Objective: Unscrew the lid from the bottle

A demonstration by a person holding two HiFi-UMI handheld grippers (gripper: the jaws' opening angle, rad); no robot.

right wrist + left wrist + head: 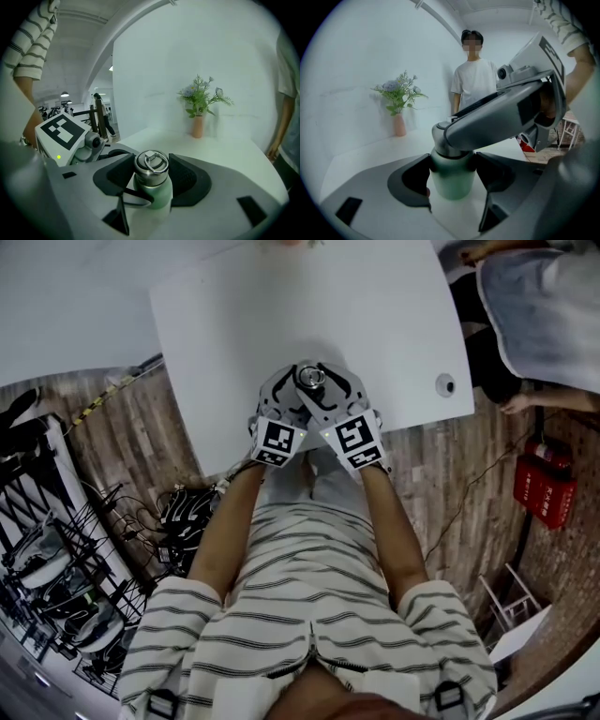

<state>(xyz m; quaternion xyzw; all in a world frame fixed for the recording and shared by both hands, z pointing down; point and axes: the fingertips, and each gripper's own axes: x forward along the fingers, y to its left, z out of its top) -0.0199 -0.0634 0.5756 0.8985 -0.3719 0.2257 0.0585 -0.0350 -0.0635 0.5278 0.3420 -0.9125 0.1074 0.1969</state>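
Bottle (451, 183): pale green, cylindrical, upright on the white flat surface (394, 324).
Lid (151, 164): round brushed-steel cap (ring handle folded flat on top), seated on the bottle's neck.
Left tool (452, 165): clamped around the bottle's body.
Right tool (152, 169): jaws pressed against the lid's sides.
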